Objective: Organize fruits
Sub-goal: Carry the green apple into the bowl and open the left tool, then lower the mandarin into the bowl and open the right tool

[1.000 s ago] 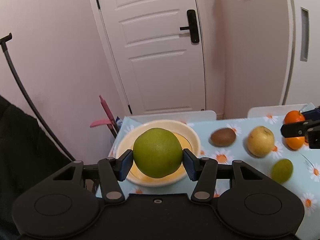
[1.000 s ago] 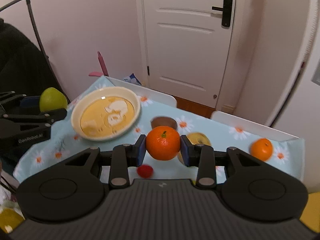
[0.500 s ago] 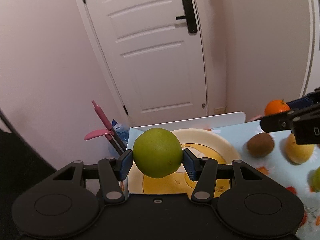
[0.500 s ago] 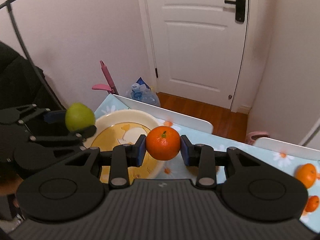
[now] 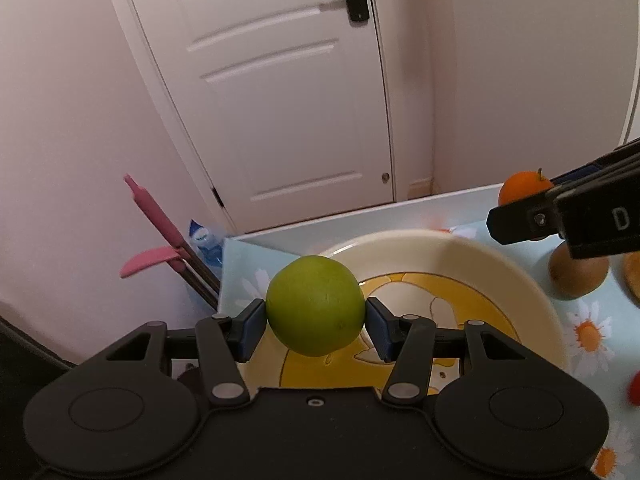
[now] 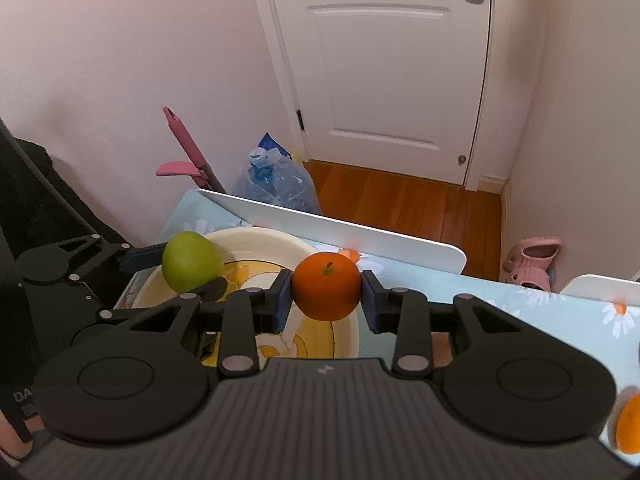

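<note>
We have the left hand-held gripper (image 5: 316, 318) clamped on the green fruit (image 5: 315, 305), dead centre of the left wrist view, hanging over the near left rim of the cream plate (image 5: 516, 276). The right hand-held gripper (image 6: 326, 298) is closed on the orange (image 6: 326, 286), mid-frame in the right wrist view, above the plate's right edge (image 6: 352, 330). Both fruits are in the air, neither touching the plate as far as we can tell.

Our read: this is the set-down step, two fruits into one plate. We want each fruit low before we let go, since round fruit dropped from height will roll on that shallow curved surface. We'd bring the green one down toward the middle of the yellow picture at the lower centre of the frame, then open the jaws just enough to free it.

The two tools sit close here, so we keep them apart and place one fruit at a time. The kiwi (image 5: 578, 276) waits at the right edge of the left view on the daisy-print worktop (image 5: 588, 332), just beside the plate.
</note>
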`<state>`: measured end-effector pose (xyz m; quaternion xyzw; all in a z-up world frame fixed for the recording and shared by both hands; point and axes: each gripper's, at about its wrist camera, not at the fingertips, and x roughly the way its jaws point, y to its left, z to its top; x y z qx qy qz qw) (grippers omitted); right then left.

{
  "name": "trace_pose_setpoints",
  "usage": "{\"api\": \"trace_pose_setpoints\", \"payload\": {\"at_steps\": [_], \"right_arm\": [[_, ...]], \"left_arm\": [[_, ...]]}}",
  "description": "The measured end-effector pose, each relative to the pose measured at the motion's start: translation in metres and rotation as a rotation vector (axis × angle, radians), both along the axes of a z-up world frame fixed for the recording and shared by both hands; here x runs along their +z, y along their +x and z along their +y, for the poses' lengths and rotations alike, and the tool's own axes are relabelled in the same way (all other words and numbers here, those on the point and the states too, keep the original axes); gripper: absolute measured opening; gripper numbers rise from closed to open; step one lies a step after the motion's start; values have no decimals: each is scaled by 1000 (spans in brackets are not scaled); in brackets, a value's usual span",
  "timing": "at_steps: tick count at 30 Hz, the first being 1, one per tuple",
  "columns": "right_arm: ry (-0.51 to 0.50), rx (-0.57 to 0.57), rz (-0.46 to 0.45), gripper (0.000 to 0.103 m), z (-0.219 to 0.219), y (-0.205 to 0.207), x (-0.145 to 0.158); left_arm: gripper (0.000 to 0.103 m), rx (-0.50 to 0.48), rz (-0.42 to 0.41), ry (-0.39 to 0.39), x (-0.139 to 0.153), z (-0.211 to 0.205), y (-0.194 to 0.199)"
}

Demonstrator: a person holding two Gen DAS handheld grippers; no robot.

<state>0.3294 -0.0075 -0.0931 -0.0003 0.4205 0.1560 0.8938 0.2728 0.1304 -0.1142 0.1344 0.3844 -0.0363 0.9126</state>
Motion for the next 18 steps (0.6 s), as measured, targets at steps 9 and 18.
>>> {"api": "trace_pose_setpoints", "payload": {"at_steps": [9,18], "right_arm": [[-12,-17,15,51,-3,6,-3],[-35,80,4,51,3,4,6]], "left_arm": [[96,-42,13,-11,-8,-1,13],[101,10,-8,-35,17,12,-18]]}}
